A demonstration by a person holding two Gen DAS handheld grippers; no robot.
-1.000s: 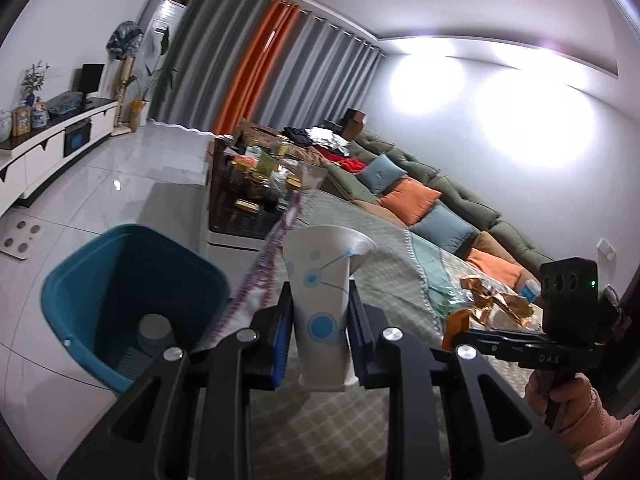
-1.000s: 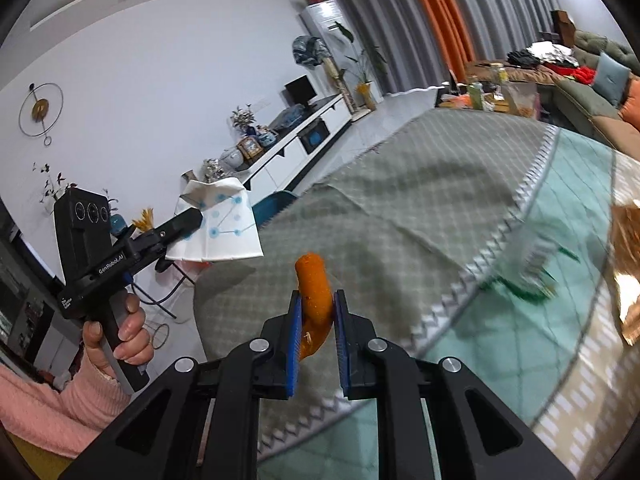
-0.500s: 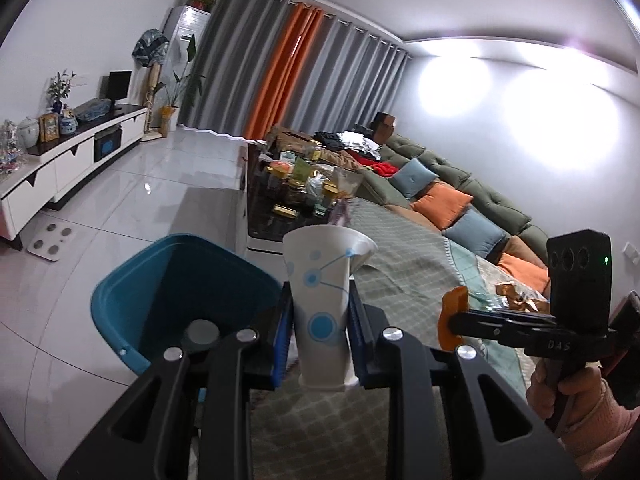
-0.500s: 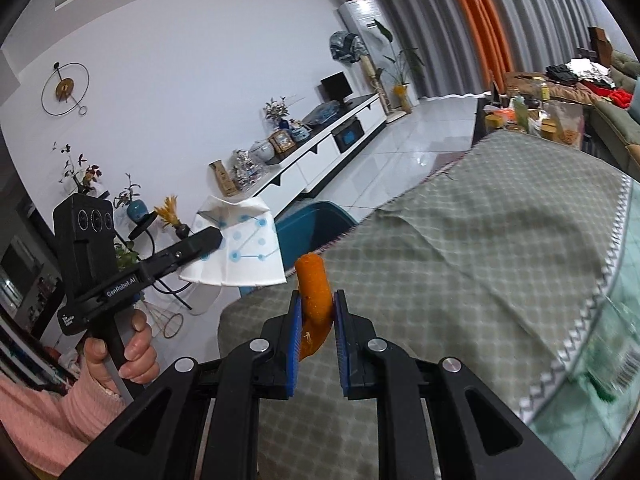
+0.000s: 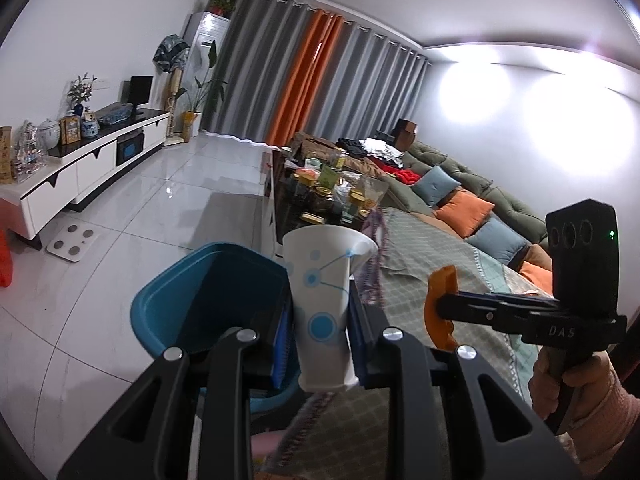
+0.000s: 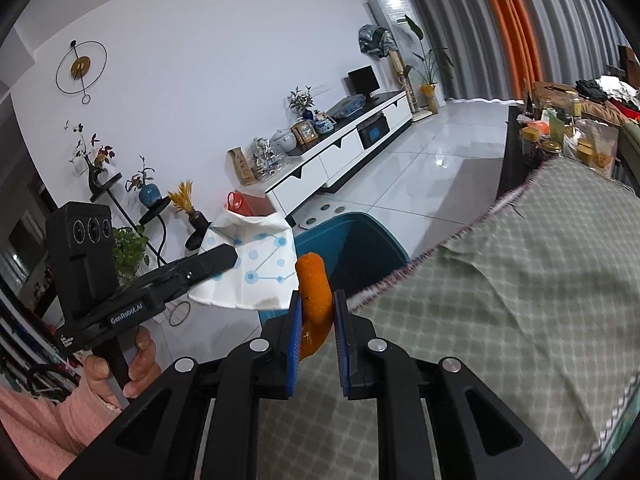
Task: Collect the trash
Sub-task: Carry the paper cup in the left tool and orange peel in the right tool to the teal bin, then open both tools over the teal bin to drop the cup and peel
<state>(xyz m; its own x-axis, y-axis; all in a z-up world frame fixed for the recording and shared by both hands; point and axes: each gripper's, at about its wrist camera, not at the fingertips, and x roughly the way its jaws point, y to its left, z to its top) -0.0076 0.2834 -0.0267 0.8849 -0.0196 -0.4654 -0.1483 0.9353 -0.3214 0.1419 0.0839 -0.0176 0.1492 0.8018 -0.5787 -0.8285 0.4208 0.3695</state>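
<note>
White paper cup point(image 5: 324, 304) upright, mouth upward.

Grey curtains point(image 5: 360, 92) with one orange panel point(image 5: 304, 80) are hanging along the far wall. A white TV cabinet point(image 5: 80, 168) is carrying vases and a monitor point(image 5: 140, 90). A scale point(image 5: 72, 240) is lying on the tiled floor point(image 5: 160, 208). Cushions point(image 5: 464, 212) are resting on a green sofa point(image 5: 500, 200). Jars, probably food, are crowding a dark table point(image 5: 320, 200). A checked cloth point(image 6: 500, 300) is draping the near surface.

I'm working in a home living room.
I see a long green sofa point(image 5: 472, 184) with cushions, grey-and-orange curtains point(image 5: 320, 88), a white TV cabinet point(image 5: 80, 164), a cluttered coffee table point(image 5: 320, 196), and glossy floor tiles.
</note>
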